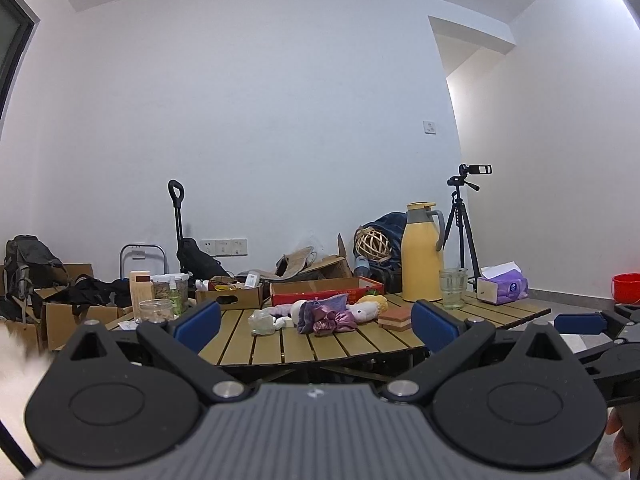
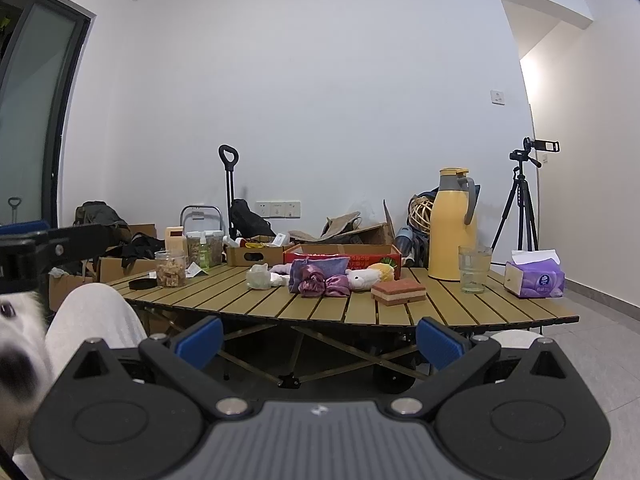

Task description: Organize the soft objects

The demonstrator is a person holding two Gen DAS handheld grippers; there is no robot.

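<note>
Left claw [image 1: 316,326] spread wide, nothing between the blue pads, held short of the counter's near edge. Right claw [image 2: 318,342] same: spread, empty, below and in front of the near edge.

Counter [image 2: 400,312], left to right:
- open jar of snacks [image 2: 171,268] near the left edge, its black lid [image 2: 143,284] lying beside it
- soft pile mid-counter: pale translucent lump [image 2: 258,277], purple cloth [image 2: 318,269] with shiny pink satin bunches [image 2: 324,283] in front, white plush [image 2: 362,279] touching a yellow plush [image 2: 382,271]
- layered sponge [image 2: 398,292] just right of the pile, closer to the near edge
- red box [image 2: 342,256] along the far edge behind the pile
- yellow thermos [image 2: 454,226], glass of water [image 2: 474,269], tissue box [image 2: 534,276] toward the right edge

Risks, my read:
- pile is tangled, so pinching one piece likely drags its neighbours
- satin is slick, may slip out of the pads
- glass sits near the sponge; a wide right-side swing could tip it
- dog's snout [image 2: 16,344] at the left of the right view, close enough to bump the left claw
</note>
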